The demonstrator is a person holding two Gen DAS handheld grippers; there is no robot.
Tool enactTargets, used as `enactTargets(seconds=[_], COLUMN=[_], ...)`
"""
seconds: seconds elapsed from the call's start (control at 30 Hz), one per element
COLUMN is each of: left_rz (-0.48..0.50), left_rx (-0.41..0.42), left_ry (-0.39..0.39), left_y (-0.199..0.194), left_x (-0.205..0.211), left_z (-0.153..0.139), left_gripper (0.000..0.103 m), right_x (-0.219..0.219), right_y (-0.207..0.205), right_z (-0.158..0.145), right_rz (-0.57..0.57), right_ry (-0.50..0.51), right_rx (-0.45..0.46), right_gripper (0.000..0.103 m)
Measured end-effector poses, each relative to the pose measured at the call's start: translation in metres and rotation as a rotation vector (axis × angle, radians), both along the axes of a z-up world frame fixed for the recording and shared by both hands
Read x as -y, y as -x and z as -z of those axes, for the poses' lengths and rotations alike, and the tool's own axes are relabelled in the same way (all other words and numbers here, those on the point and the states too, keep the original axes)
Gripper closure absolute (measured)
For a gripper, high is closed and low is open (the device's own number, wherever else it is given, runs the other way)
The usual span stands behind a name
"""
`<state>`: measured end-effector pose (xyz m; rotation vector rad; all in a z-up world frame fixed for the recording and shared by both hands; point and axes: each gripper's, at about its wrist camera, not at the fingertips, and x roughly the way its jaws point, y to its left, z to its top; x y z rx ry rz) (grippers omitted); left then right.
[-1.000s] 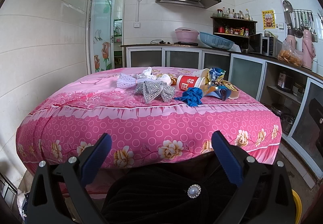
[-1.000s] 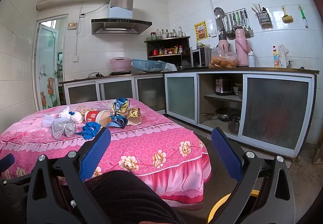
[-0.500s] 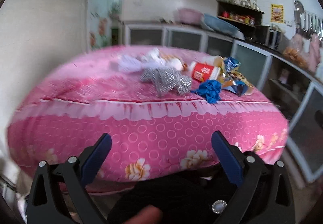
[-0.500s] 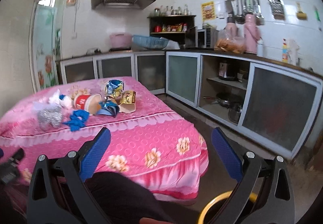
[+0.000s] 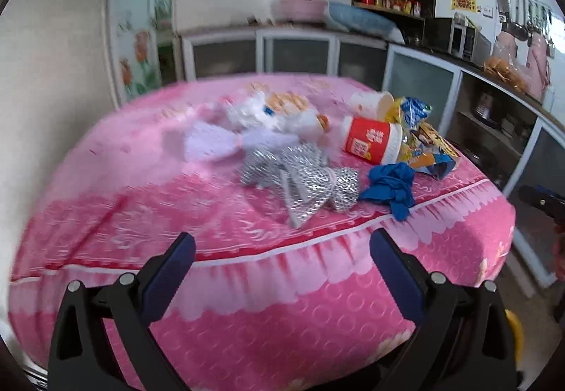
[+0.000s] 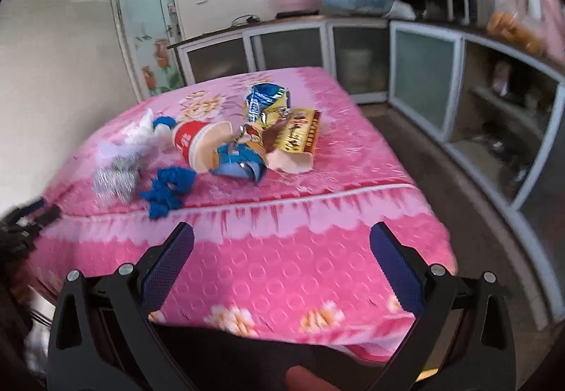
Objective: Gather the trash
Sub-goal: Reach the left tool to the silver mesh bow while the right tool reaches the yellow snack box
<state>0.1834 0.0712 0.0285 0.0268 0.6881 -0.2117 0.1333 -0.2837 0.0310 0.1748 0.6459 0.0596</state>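
both of my grippers sit higher and closer to the table than a second ago, so the trash that lay far off at the middle of the cloth now lies just ahead of the fingers and below them. i raise them this way, i judge, so that i can come down on the pile from above rather than push into the table's side.

my left gripper (image 5: 282, 264) is spread wide and holds nothing. straight ahead of it lies the silver mesh bow (image 5: 305, 179), with the crumpled blue glove (image 5: 390, 184) touching it on the right, near the table edge. beyond the glove the red paper cup (image 5: 372, 140) lies on its side against the snack wrappers (image 5: 429, 147), and white tissue (image 5: 247, 115) lies beyond and left of the bow.

my right gripper (image 6: 281, 258) is wide too, and empty. ahead and to its left sits the same heap, with the brown and gold packet (image 6: 300, 135) nearest to straight ahead.

everything rests on the pink tablecloth (image 5: 148, 200), which is soft, so i expect light pieces to slide when nudged. a yellow rim (image 5: 513, 334), low at the right, may be the bin; i cannot tell.
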Motion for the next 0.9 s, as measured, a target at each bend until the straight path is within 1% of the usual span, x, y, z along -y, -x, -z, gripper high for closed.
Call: enactTargets(seconds=[0.03,0.1,0.2,0.27,0.33,0.4,0.47,0.53,0.6,0.67,0.73,0.9], left_rz=[0.022,0.021,0.024,0.022,0.023,0.009,0.005,0.007,0.003,-0.004,0.000,-0.007], left_rx=[-0.033,-0.062,-0.067,-0.084,-0.096,-0.096,-0.117,-0.157,-0.190,-0.209,-0.228,-0.271], left_ry=[0.026,0.049,0.052,0.046,0.033,0.005,-0.001,0.010,0.018,0.019,0.026,0.062], left_y=[-0.011,-0.027,-0.042,-0.053,-0.063,-0.071,-0.078,-0.084,-0.089,-0.092,-0.095,-0.106], left_x=[0.001,0.004,0.011,0.014,0.017,0.020,0.021,0.022,0.022,0.021,0.022,0.023], left_z=[0.001,0.001,0.001,0.003,0.006,0.006,0.008,0.011,0.015,0.019,0.022,0.025], left_gripper=[0.008,0.008,0.008,0.008,0.008,0.008,0.008,0.008,0.008,0.008,0.008,0.008], right_x=[0.002,0.006,0.013,0.014,0.014,0.011,0.010,0.010,0.009,0.005,0.003,0.000], right_y=[-0.009,-0.025,-0.043,-0.057,-0.076,-0.095,-0.107,-0.118,-0.124,-0.132,-0.138,-0.151], right_z=[0.000,-0.001,0.000,0.001,0.003,0.007,0.011,0.017,0.021,0.025,0.029,0.037], right_rz=[-0.012,-0.026,-0.027,-0.049,0.003,0.029,0.050,0.018,-0.010,-0.014,-0.022,-0.043], right_ry=[-0.016,-0.032,-0.019,0.003,0.131,0.256,0.347,0.384,0.388,0.430,0.449,0.403], right_rx=[-0.008,-0.017,0.001,-0.007,-0.026,-0.051,-0.078,-0.107,-0.120,-0.126,-0.125,-0.145], right_gripper=[0.007,0.007,0.007,0.007,0.007,0.007,0.007,0.007,0.007,0.007,0.007,0.007])
